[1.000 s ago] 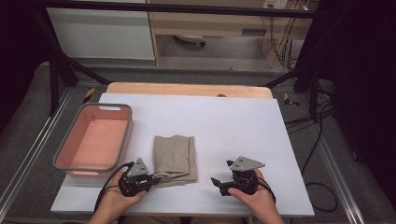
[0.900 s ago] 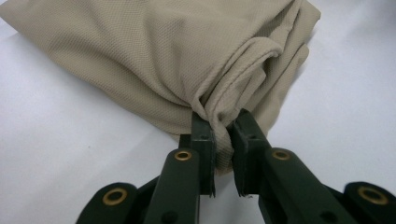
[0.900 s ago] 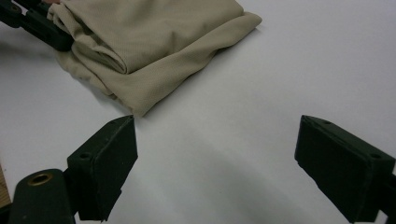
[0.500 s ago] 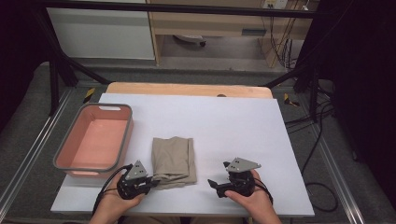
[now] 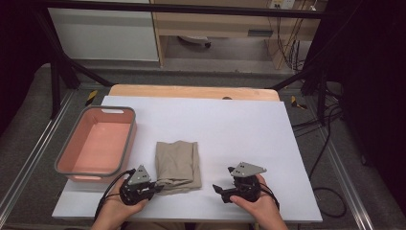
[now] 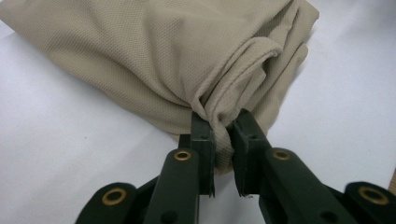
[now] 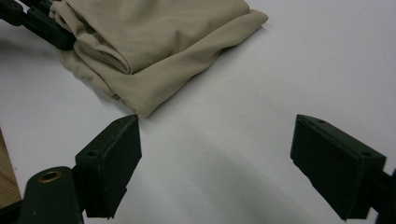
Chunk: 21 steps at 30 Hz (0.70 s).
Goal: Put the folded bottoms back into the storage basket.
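A folded beige cloth (image 5: 178,165) lies on the white table near its front edge. My left gripper (image 5: 157,187) is at the cloth's near left corner and is shut on it. In the left gripper view, bunched folds of the cloth (image 6: 163,56) are pinched between the jaws of the left gripper (image 6: 223,135). My right gripper (image 5: 224,180) rests on the table to the right of the cloth, apart from it. The right gripper (image 7: 215,140) stands open; its jaws have just been closing slightly with nothing between them. Beyond them lie the cloth (image 7: 154,42) and the left gripper (image 7: 42,25).
A pink basin (image 5: 127,143) with a grey rim stands at the table's left side, close to the cloth. The white table top (image 5: 230,124) stretches bare behind and to the right. Cables hang off the right side.
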{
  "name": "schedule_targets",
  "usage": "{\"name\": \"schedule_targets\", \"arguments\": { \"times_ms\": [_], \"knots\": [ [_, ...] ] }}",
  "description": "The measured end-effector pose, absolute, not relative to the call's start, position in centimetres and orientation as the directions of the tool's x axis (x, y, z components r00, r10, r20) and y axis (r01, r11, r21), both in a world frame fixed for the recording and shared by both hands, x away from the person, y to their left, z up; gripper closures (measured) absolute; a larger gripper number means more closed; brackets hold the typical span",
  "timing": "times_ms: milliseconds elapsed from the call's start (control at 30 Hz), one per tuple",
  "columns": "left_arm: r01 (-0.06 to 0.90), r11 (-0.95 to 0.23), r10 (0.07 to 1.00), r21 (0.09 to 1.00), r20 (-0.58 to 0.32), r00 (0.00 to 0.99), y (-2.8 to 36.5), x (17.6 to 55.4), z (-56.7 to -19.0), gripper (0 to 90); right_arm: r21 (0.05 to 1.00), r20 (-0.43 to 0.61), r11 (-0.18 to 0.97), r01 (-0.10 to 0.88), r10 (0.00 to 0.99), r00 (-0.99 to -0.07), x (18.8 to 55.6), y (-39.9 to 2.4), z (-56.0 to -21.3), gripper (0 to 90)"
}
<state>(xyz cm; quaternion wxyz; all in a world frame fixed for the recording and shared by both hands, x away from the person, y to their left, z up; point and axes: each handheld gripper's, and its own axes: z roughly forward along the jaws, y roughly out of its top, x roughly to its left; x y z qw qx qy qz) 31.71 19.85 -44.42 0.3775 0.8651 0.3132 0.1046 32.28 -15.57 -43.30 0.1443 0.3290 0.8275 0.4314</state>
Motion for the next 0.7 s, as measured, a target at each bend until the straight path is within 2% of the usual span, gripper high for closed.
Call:
{"name": "schedule_targets", "arguments": {
  "times_ms": [300,367,467,500,700],
  "knots": [
    [0.467,-0.508,0.625,0.723,-0.063,0.778,20.1,31.3,-44.5,78.9,0.794,0.048,0.437,0.422,0.648,-0.760,32.2,-14.8,-43.5,21.7],
    [0.465,-0.512,0.624,0.722,-0.060,0.779,20.2,31.2,-44.5,71.5,0.789,0.050,0.441,0.427,0.646,-0.762,32.2,-14.6,-43.6,22.3],
    [0.464,-0.495,0.633,0.735,-0.061,0.772,20.2,30.9,-44.3,52.6,0.783,0.052,0.451,0.429,0.640,-0.767,32.1,-14.2,-43.6,23.3],
    [0.460,-0.490,0.633,0.740,-0.061,0.772,20.2,30.8,-44.2,48.7,0.782,0.051,0.453,0.428,0.638,-0.768,32.1,-14.0,-43.6,23.8],
    [0.431,-0.473,0.636,0.768,-0.041,0.771,20.2,30.3,-43.8,40.7,0.786,0.071,0.441,0.432,0.630,-0.773,32.0,-13.3,-43.7,26.9]
  ]
}}
